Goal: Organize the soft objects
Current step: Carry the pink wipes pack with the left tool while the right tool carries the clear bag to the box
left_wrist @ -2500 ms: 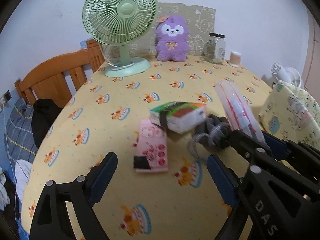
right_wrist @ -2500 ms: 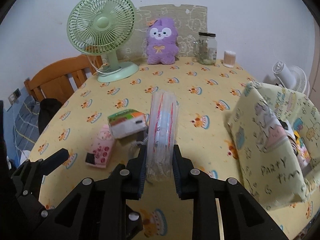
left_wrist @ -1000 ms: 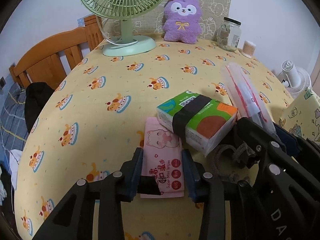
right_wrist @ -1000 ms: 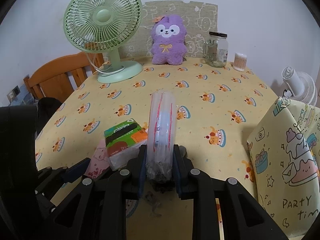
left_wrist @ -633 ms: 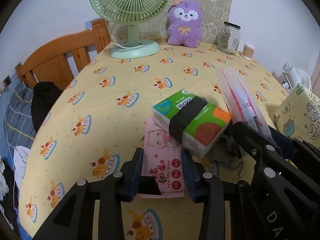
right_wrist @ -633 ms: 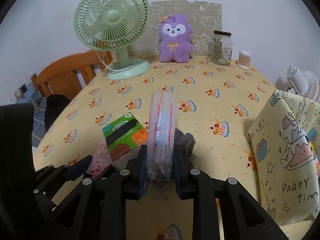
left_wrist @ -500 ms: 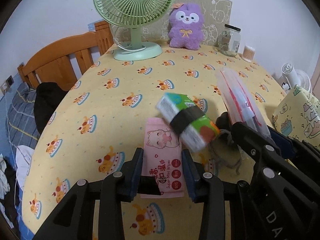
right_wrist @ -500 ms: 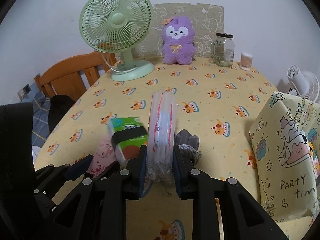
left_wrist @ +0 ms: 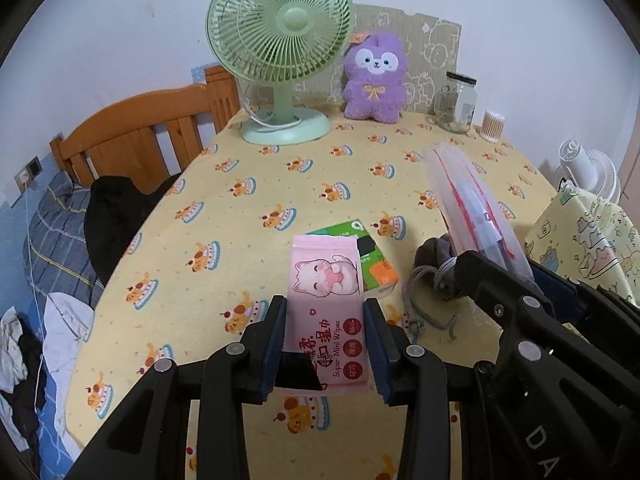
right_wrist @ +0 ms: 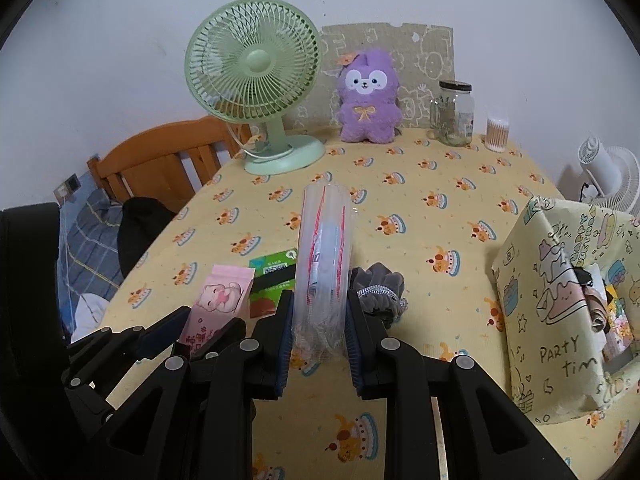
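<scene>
Pink soft pack of wet wipes (left_wrist: 326, 312) sits clenched in your left gripper (left_wrist: 325, 344), clear of the counter (left_wrist: 240, 240); the right gripper (right_wrist: 319, 332) grips the clear zip bag (right_wrist: 325, 264). Carry both level toward the yellow patterned fabric bin (right_wrist: 560, 300), squeezing no harder.

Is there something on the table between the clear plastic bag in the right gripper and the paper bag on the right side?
Nothing visible: between the clear plastic bag and the paper bag lies only bare tablecloth.
</scene>
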### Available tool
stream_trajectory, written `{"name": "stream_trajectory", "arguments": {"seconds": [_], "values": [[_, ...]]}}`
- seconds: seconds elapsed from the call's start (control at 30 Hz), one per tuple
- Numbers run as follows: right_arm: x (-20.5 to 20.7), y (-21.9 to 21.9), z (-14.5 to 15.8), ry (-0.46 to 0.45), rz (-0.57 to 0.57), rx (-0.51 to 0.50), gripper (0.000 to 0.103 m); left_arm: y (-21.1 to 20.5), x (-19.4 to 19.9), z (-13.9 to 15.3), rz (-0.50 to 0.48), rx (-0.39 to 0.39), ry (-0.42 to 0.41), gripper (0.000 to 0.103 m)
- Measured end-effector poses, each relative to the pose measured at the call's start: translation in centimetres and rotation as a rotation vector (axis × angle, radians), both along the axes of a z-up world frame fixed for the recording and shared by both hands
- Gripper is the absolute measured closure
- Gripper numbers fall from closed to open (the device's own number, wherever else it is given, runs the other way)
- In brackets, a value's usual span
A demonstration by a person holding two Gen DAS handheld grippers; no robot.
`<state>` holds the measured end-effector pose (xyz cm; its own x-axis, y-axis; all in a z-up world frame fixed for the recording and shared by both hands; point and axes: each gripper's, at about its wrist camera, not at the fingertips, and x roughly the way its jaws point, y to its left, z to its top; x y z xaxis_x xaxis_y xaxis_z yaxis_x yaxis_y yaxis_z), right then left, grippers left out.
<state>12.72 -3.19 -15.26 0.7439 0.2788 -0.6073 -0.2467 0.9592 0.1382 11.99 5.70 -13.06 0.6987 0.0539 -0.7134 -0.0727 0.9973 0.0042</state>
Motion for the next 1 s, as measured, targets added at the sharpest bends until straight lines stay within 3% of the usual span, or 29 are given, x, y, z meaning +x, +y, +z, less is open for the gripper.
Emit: {"name": "stream_trajectory", "arguments": {"seconds": [1.0], "values": [[-3.5,-2.9,7.4,-0.110,0.024,0.042,0.076,-2.6,-3.1,7.7,0.001,0.042,-0.150,0.064]]}}
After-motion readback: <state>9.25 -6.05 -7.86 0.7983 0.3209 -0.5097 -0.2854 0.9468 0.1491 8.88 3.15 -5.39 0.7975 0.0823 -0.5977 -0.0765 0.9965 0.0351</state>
